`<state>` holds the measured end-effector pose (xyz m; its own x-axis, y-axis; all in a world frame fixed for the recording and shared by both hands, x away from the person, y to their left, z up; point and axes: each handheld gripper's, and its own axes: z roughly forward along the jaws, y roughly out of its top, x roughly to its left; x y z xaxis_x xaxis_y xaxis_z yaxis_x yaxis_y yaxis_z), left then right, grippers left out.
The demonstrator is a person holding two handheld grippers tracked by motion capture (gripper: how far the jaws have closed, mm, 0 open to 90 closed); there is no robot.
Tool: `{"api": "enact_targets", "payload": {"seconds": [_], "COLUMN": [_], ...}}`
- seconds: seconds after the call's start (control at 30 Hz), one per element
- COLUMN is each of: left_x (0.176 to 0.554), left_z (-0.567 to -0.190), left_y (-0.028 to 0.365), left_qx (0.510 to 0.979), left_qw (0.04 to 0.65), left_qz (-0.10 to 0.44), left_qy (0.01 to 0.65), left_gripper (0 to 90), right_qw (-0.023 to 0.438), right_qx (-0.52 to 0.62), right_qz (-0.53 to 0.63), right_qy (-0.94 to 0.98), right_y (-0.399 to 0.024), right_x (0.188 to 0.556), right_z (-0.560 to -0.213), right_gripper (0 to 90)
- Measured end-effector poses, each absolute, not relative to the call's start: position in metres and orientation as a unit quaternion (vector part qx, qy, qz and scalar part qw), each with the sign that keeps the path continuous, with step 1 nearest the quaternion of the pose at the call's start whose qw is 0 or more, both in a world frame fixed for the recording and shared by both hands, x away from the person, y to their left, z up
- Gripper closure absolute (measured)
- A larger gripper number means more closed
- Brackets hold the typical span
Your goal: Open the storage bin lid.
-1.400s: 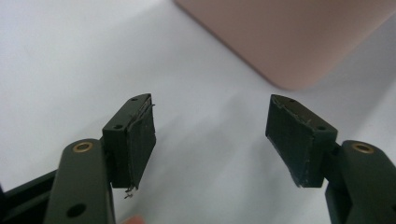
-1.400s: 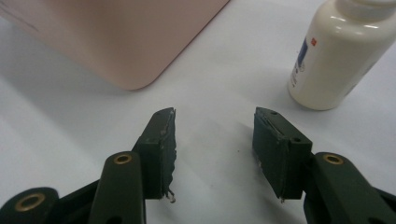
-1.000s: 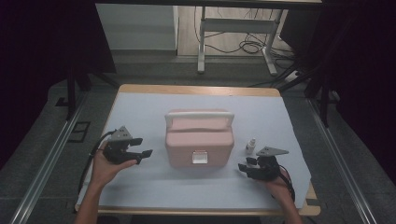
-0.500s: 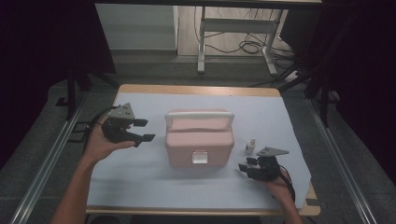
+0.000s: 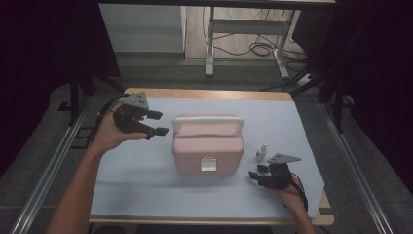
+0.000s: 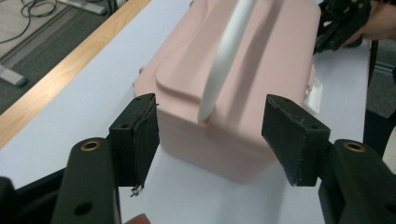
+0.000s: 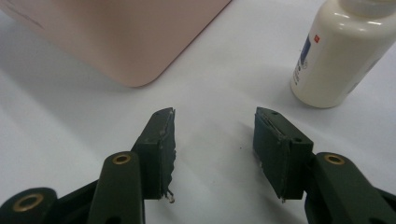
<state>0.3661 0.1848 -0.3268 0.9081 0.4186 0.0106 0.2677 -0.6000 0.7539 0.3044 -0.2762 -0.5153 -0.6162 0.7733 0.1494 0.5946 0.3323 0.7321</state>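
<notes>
Big table (image 5: 146, 195) with a pale sheet over it, and the pink box (image 5: 208, 146) sits about dead center, white handle (image 5: 208, 119) up top and latch facing the person. The left gripper (image 5: 157, 123) is held up off the table just left of the box, fingers (image 6: 137, 135) spread wide with nothing in them, aimed at the box's end. The right gripper (image 5: 258, 171) sits low near the front right corner, fingers (image 7: 161, 149) apart and empty, with the little white bottle (image 5: 262, 152) just beyond it, right beside the box.

- We see a pale pink box (image 5: 208, 146) with a white handle (image 5: 208, 120) and white latch (image 5: 208, 165).
- We see a cream bottle (image 5: 262, 152) with a blue label.
- Our grippers, left (image 5: 159, 123) and right (image 5: 255, 171), are black.
- A light blue-white cloth (image 5: 146, 185) covers the tabletop; its edge (image 5: 204, 94) shows tan wood.
</notes>
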Motion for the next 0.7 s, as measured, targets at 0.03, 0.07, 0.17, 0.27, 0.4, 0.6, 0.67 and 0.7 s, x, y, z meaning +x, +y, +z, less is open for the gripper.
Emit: {"api": "enact_targets", "payload": {"seconds": [0.03, 0.07, 0.17, 0.27, 0.4, 0.6, 0.67, 0.7], "left_x": [0.368, 0.37, 0.374, 0.377, 0.38, 0.384, 0.385, 0.385], "left_z": [-0.326, -0.325, -0.323, -0.321, -0.315, -0.311, -0.309, -0.309], "left_y": [0.184, 0.184, 0.182, 0.179, 0.174, 0.163, 0.16, 0.159], "left_qx": [0.89, 0.89, 0.893, 0.896, 0.898, 0.908, 0.911, 0.912], "left_qw": [0.405, 0.404, 0.401, 0.395, 0.397, 0.38, 0.377, 0.375], "left_qz": [0.091, 0.091, 0.087, 0.086, 0.084, 0.078, 0.075, 0.074], "left_qy": [0.191, 0.19, 0.186, 0.181, 0.173, 0.156, 0.151, 0.149], "left_gripper": [36.4, 36.3, 36.3, 36.4, 36.7, 36.8, 36.8, 37.0], "right_qw": [0.114, 0.113, 0.113, 0.114, 0.114, 0.114, 0.114, 0.114], "right_qx": [0.424, 0.424, 0.424, 0.424, 0.424, 0.424, 0.424, 0.424], "right_qz": [0.393, 0.394, 0.394, 0.394, 0.394, 0.394, 0.394, 0.394], "right_qy": [0.808, 0.808, 0.808, 0.808, 0.807, 0.807, 0.807, 0.807], "right_y": [-0.276, -0.277, -0.277, -0.277, -0.277, -0.277, -0.277, -0.277], "right_x": [0.304, 0.304, 0.304, 0.305, 0.305, 0.304, 0.304, 0.305], "right_z": [-0.515, -0.515, -0.515, -0.515, -0.515, -0.516, -0.516, -0.516], "right_gripper": [48.7, 48.7, 48.7, 48.7, 48.7, 48.7, 48.7, 48.7]}}
